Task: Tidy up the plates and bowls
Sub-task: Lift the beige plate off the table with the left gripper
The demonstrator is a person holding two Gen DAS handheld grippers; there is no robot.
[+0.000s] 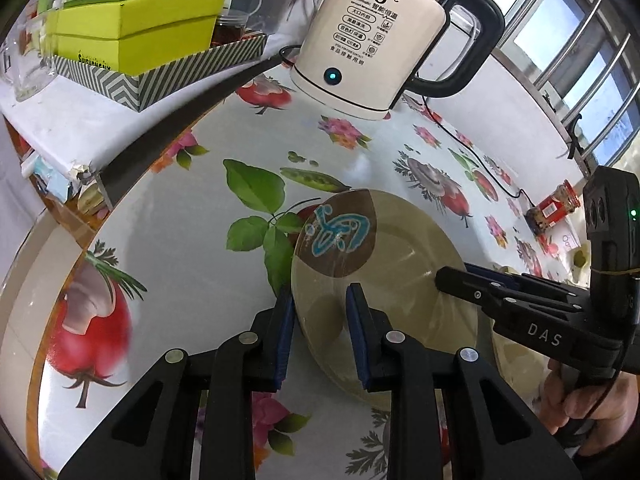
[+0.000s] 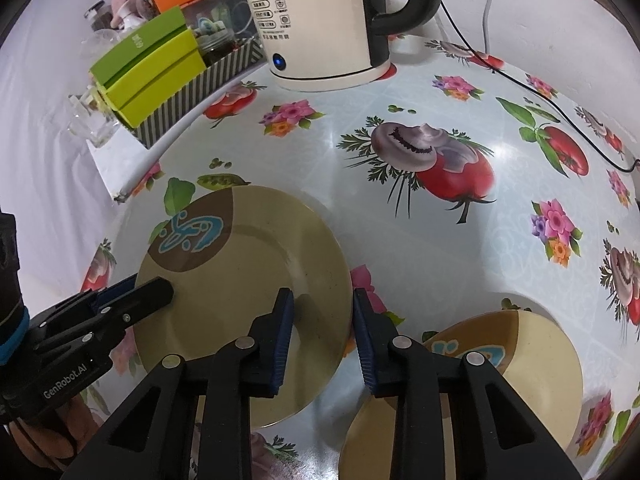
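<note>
Beige plate, brown-and-blue emblem

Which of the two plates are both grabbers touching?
The plate nearer the kettle. The left gripper straddles its left edge and the right gripper its right edge. The other plate sits apart, untouched.
</note>
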